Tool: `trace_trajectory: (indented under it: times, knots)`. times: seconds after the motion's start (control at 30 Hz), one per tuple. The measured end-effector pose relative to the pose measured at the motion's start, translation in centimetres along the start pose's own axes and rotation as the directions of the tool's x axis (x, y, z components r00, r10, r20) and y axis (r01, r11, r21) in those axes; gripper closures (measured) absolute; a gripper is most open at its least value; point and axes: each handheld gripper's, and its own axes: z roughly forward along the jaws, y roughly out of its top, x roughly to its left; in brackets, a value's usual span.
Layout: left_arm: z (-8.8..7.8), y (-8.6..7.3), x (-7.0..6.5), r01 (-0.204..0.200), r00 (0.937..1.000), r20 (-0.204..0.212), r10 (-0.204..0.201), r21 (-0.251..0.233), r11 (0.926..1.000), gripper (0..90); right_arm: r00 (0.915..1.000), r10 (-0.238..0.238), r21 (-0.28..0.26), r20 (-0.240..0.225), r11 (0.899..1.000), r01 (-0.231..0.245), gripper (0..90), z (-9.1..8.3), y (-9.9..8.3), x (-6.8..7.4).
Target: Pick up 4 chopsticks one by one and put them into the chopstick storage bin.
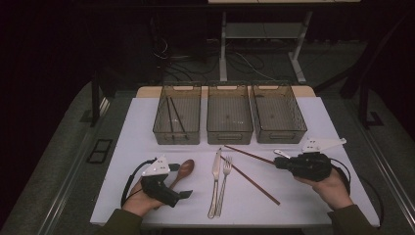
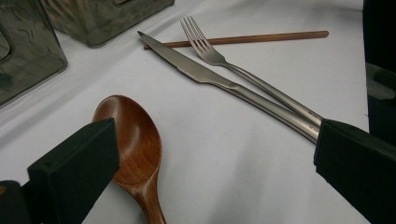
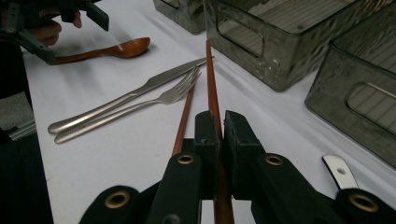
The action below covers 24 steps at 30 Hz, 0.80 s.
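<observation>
My right gripper [image 3: 217, 122] has its jaws pressed together on a brown chopstick [image 3: 209, 79], pinching it near one end so the stick runs out from between the pads toward the bins. In the high view I see that gripper [image 1: 280, 161] at the right side of the white table [image 1: 313, 117], with the held chopstick [image 1: 247, 154] slanting up and left from the jaw tips, its far tip close to the knife blade. The stick is slim, straight and reddish-brown, with a smooth finish. A second chopstick [image 1: 252, 180] of the same colour lies flat on the table just below it, running diagonally from beside the fork [image 1: 224, 182] toward the near edge. My left gripper [image 1: 182, 195] sits at the left with its jaws spread wide and nothing between them; in its own view, one jaw overlaps the bowl of the wooden spoon [image 2: 133, 144] and the other covers the handle ends of the knife [image 2: 219, 81] and fork [image 2: 243, 70]. Three grey bins [image 1: 229, 117] stand in a row at the back, and the left bin [image 1: 177, 117] holds a dark pair of chopsticks [image 1: 175, 117].
</observation>
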Motion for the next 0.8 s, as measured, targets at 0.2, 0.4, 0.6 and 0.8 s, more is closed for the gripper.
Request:
trace_trajectory:
  times: [0.2,0.4,0.6,0.8]
  knots:
    - [0.0,0.0,0.0,-0.001,1.0000,0.000,0.001,0.004,1.0000,0.0,1.0000,0.001,-0.030,-0.007,1.000,-0.001,84.4,0.0,0.9,-0.2]
    - [0.0,0.0,0.1,0.002,1.0000,-0.002,-0.002,0.002,1.0000,0.0,0.9999,-0.001,-0.067,-0.011,0.998,0.000,84.4,-0.1,2.0,-0.3]
    - [0.0,0.0,0.1,0.006,1.0000,-0.001,-0.006,-0.002,1.0000,0.0,0.9999,-0.008,-0.084,-0.009,0.996,0.007,84.4,0.3,3.0,-0.2]
    - [0.0,0.0,0.1,0.002,1.0000,0.000,-0.002,0.002,1.0000,0.0,0.9999,-0.013,-0.097,-0.004,0.995,0.013,84.4,1.0,4.2,-0.2]
